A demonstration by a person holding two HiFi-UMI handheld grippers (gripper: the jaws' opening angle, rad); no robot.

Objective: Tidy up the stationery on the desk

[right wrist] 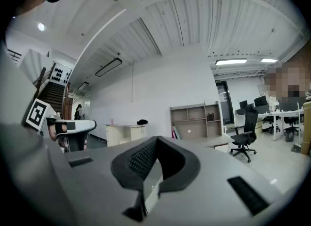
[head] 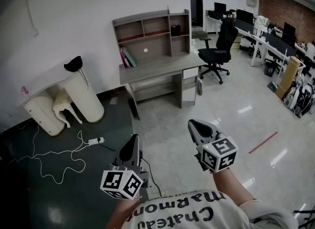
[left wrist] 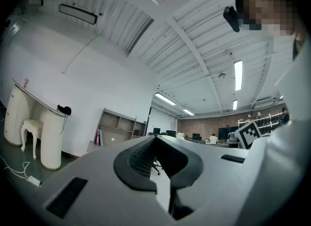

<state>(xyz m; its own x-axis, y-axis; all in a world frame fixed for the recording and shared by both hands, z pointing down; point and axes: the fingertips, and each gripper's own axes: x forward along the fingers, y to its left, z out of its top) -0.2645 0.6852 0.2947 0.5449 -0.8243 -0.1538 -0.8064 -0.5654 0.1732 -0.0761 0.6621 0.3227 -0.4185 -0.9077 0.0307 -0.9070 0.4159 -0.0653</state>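
Note:
The grey desk [head: 162,68] with a shelf hutch stands against the far wall, a few steps ahead of me. Pink and green books [head: 127,58] lean at the left of its top, and a small dark item [head: 175,29] sits on an upper shelf. No other stationery can be made out from here. My left gripper [head: 132,142] and right gripper [head: 195,125] hang low in front of me, well short of the desk, both shut and holding nothing. The desk [left wrist: 114,131] appears small in the left gripper view above the closed left gripper [left wrist: 155,140]. The desk [right wrist: 194,123] also shows beyond the right gripper [right wrist: 156,140].
A black office chair [head: 218,50] stands right of the desk. At left are a white curved cabinet [head: 78,92] and a small white stool [head: 64,107]. A power strip with a white cable [head: 93,140] lies on the dark floor mat. Rows of office desks [head: 275,41] fill the back right.

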